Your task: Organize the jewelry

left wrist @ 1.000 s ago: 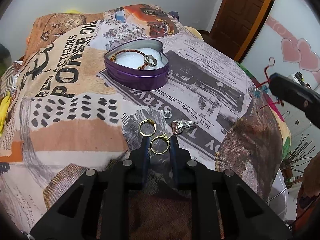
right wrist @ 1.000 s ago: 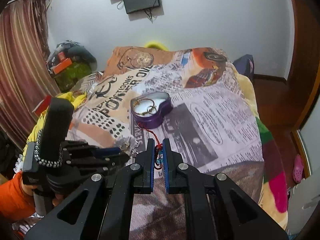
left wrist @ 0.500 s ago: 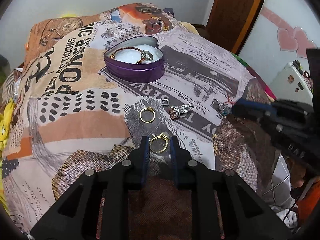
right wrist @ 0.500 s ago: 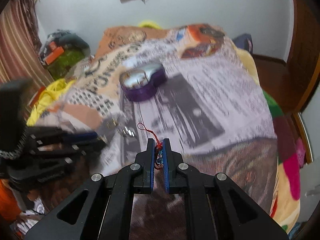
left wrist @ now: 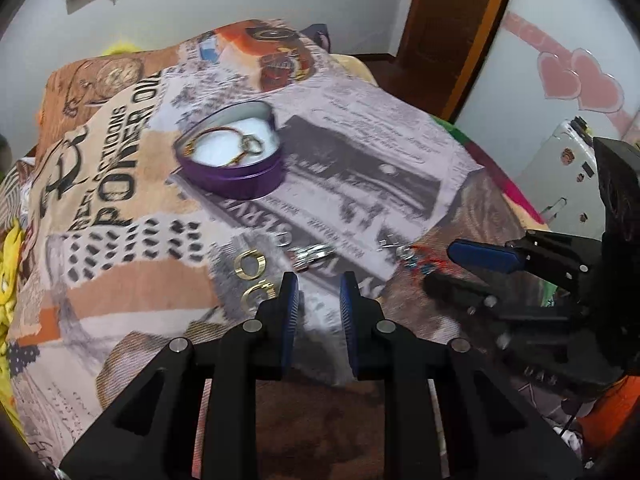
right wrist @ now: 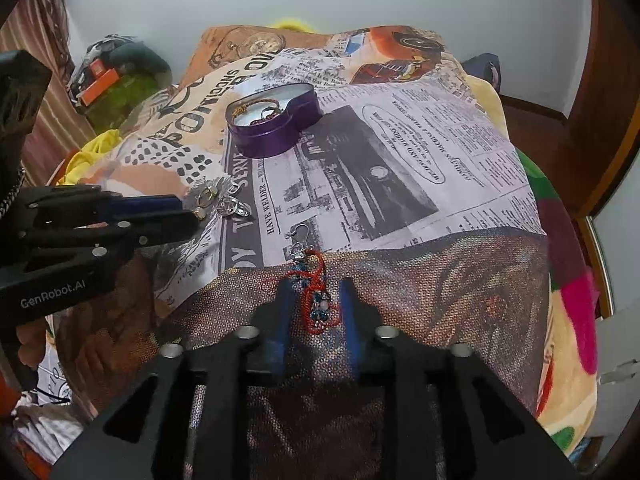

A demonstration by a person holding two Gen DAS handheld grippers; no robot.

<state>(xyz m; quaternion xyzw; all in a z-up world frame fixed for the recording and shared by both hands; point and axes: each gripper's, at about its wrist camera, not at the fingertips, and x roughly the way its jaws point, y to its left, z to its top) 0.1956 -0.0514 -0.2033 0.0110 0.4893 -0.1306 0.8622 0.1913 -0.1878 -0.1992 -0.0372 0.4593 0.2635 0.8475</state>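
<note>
Progress looks early, judging by how little sits in the heart-shaped purple tin point(left wrist: 230, 168), which stands open in the upper middle of both views on the printed bedspread point(right wrist: 400, 152): it holds only a gold bracelet point(left wrist: 224, 144) on its white lining. The rest of the jewelry is still loose on the bed. In the left wrist view 2 gold rings point(left wrist: 250, 266) lie just left of centre, beside the left tongs point(left wrist: 318, 292), with a silver ring point(left wrist: 312, 256) just above them. The left tongs stand a little spread with nothing between the pads, the nearer gold ring lying just outside the left pad. The right tongs point(right wrist: 316, 300) have just been opening, and the red beaded charm point(right wrist: 316, 300) with its silver clasp lies on the bedspread between the pads, which no longer press on it; it rests at lower centre of the right wrist view, well apart from the tin. By my reading at least 4 pieces remain to be moved into the tin.
</note>
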